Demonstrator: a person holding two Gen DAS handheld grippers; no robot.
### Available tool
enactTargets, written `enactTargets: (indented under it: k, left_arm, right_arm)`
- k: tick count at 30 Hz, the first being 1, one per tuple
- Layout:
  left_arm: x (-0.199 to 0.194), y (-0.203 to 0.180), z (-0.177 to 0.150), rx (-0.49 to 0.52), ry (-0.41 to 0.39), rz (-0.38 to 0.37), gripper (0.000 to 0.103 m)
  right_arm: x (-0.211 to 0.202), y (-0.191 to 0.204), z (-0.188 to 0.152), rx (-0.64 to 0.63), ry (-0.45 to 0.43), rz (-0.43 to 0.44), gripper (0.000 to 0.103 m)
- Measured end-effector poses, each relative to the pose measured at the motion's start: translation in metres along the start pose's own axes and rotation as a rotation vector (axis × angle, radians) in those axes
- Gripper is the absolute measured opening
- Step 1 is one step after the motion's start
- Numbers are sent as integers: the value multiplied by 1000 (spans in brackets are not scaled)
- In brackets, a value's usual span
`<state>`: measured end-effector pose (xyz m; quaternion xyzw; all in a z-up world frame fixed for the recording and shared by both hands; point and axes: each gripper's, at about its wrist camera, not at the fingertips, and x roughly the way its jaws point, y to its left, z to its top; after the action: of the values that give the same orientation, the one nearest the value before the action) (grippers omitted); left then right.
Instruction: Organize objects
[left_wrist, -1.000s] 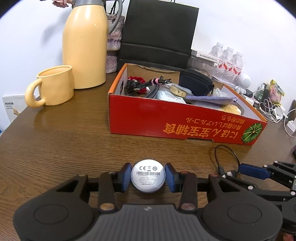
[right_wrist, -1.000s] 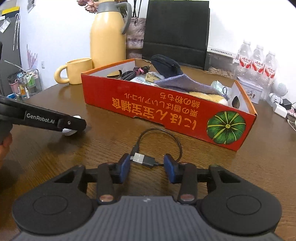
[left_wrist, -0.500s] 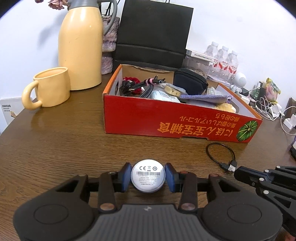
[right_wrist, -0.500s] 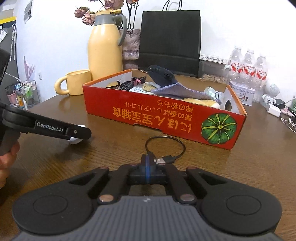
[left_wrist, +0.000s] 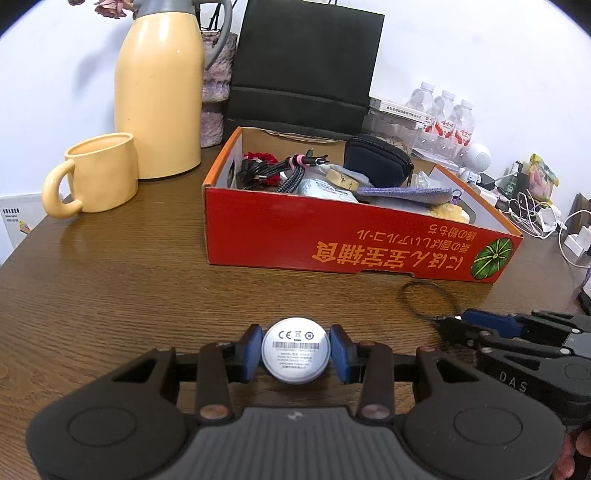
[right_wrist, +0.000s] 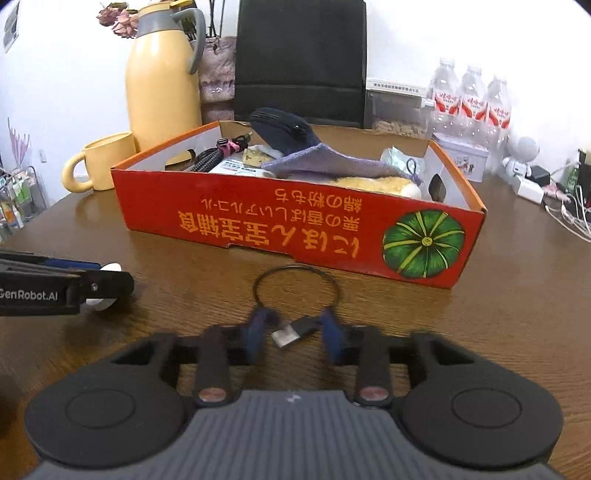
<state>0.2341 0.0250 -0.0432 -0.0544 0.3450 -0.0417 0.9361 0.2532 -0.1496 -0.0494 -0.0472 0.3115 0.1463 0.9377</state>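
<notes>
Cable (right_wrist: 295, 295) just slipped loose, since the right gripper (right_wrist: 293, 334), pinched shut half a second ago, now gapes around its plug on the table, while the left gripper (left_wrist: 295, 354) keeps clamping the white puck (left_wrist: 295, 353), so neither's boxed yet.

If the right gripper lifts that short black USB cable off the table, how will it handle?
The short black USB cable will probably droop: it is thin and lies in a loose loop. It looks light, so it should lift easily. The small metal plug sits skewed between the right gripper's fingers, so it may twist or slip.
</notes>
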Motion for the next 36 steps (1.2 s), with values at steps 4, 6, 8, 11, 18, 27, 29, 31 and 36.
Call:
enactTargets:
  k: [4, 6, 8, 11, 18, 27, 29, 31, 36]
  left_arm:
    - [-1, -1, 0, 3, -3, -4, 38]
    - [-1, -1, 0, 3, -6, -6, 38]
    - [-2, -1, 0, 2, -8, -6, 38]
    - [-4, -3, -1, 10, -17, -8, 38]
    - [-19, -15, -3, 56, -68, -4, 38]
    - [-35, -30, 24, 84, -125, 5, 38]
    - [-36, -34, 39, 87, -147, 12, 38]
    - [-36, -38, 56, 88, -173, 18, 38]
    - [-25, -44, 89, 66, -216, 28, 38]
  right_arm:
    - [-5, -3, -5, 10, -5, 12, 17]
    - [-8, -4, -6, 11, -8, 17, 17]
    - [-14, -4, -7, 8, -27, 19, 17]
    - [-21, -4, -10, 4, -45, 19, 17]
    - [-39, -7, -10, 16, -106, 26, 17]
    - [-60, -14, 10, 20, -208, 39, 17]
    - [-62, -17, 18, 23, -234, 39, 17]
    - [-63, -22, 29, 28, -261, 39, 17]
    - [-55, -33, 54, 34, -312, 36, 17]
